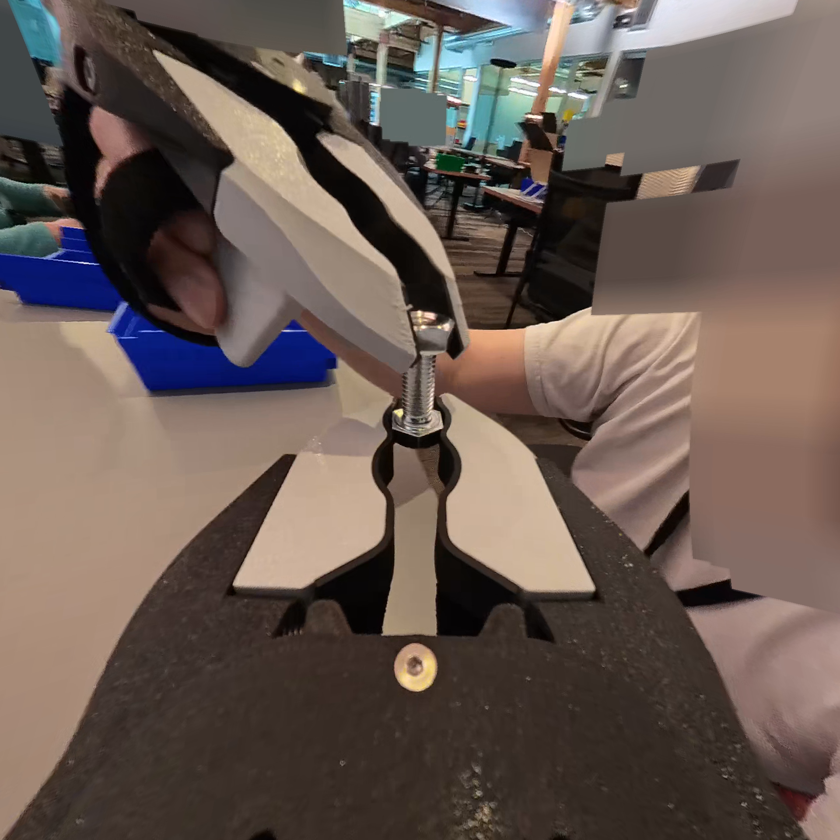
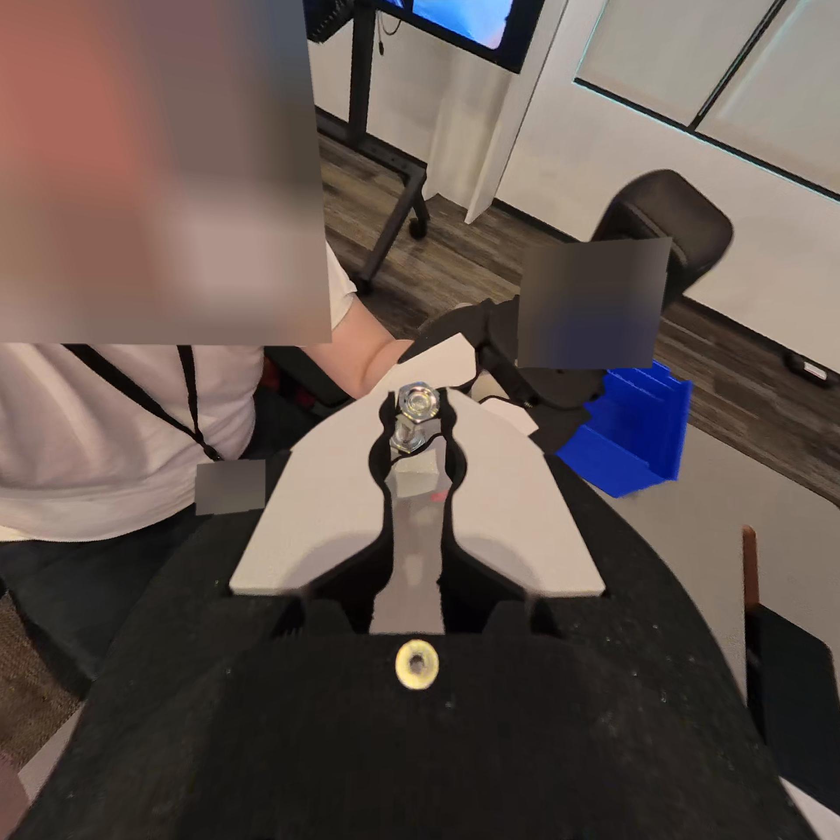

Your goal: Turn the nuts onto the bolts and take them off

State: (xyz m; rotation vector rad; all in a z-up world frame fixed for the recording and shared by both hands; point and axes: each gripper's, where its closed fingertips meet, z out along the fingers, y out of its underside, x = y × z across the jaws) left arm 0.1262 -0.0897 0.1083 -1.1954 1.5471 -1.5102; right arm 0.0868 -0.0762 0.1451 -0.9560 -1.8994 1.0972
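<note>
Blue bins (image 1: 218, 363) on the table (image 1: 113, 454), contents hidden

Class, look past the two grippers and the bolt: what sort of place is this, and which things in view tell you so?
Probably a shared office or lab workspace, not a home. Rows of desks fill an open hall beyond the white table, blue parts bins sit on it, and a screen on a wheeled stand and an office chair stand nearby.

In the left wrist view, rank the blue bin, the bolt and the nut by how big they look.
1. Blue bin, largest though farther off.
2. Bolt.
3. Nut, smallest.
</note>
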